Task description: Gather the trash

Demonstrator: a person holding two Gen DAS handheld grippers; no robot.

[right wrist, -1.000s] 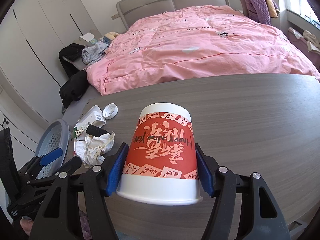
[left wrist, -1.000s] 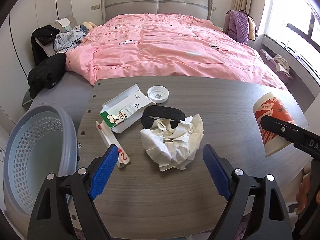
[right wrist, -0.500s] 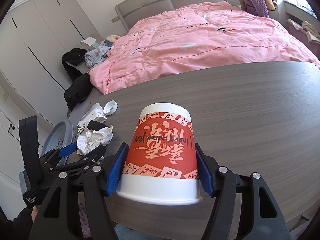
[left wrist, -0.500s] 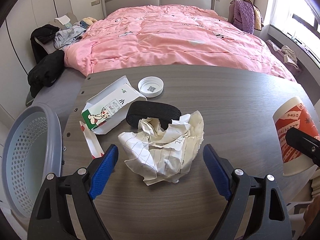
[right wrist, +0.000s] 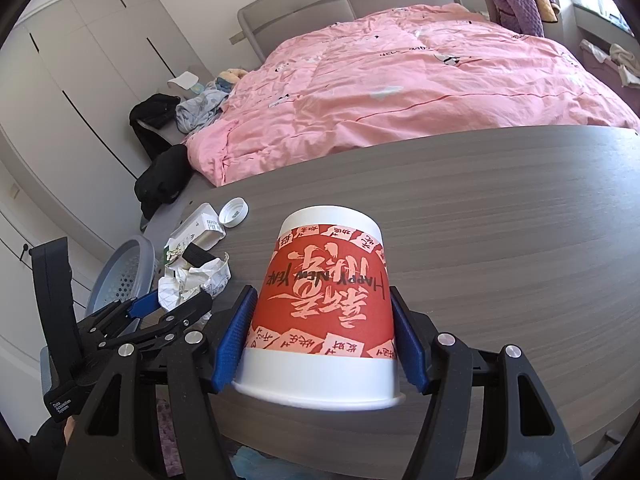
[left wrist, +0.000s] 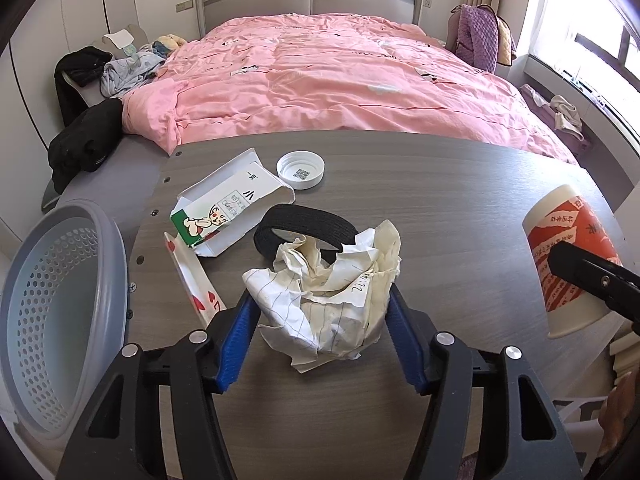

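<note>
A ball of crumpled lined paper (left wrist: 332, 292) lies on the grey wooden table (left wrist: 440, 208). My left gripper (left wrist: 320, 300) is closing around it, and both blue pads touch its sides. Behind the paper lie a black ring band (left wrist: 308, 222), a flattened milk carton (left wrist: 228, 208), a white cap (left wrist: 300, 170) and a white strip with red hearts (left wrist: 192, 280). My right gripper (right wrist: 321, 296) is shut on an upside-down red and white paper cup (right wrist: 326, 304), held above the table's near edge; the cup (left wrist: 568, 248) also shows at the right of the left wrist view.
A grey perforated basket (left wrist: 116, 264) stands off the table's left edge. A bed with a pink quilt (left wrist: 340, 80) lies beyond the table. Dark clothes (left wrist: 84, 136) are heaped at the bed's left. A window sill (left wrist: 580, 92) runs along the right.
My left gripper has come forward over the crumpled paper and its jaws have narrowed onto the paper's sides. The right gripper still holds the cup in the same place.
</note>
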